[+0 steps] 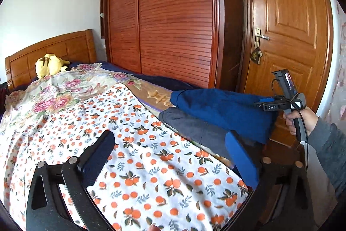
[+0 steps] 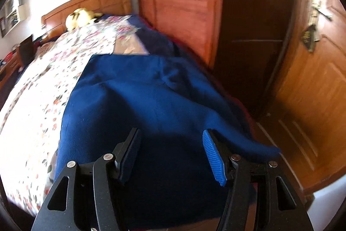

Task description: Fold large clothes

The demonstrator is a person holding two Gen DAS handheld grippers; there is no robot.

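A bedroom scene. The left claw [image 1: 170, 157] stands wide open and empty above a bed [image 1: 151, 176] spread with an orange-print sheet. Ahead and to its right, the blue garment [image 1: 218, 109] drapes over the bed's far corner, one end lifted. There the right claw [image 1: 265, 103], held in a person's hand [image 1: 300, 120], appears closed on a fold of that cloth — though its own view shows its pads parted above the fabric, so I cannot tell. Folding looks barely begun — the garment is bunched, not squared.
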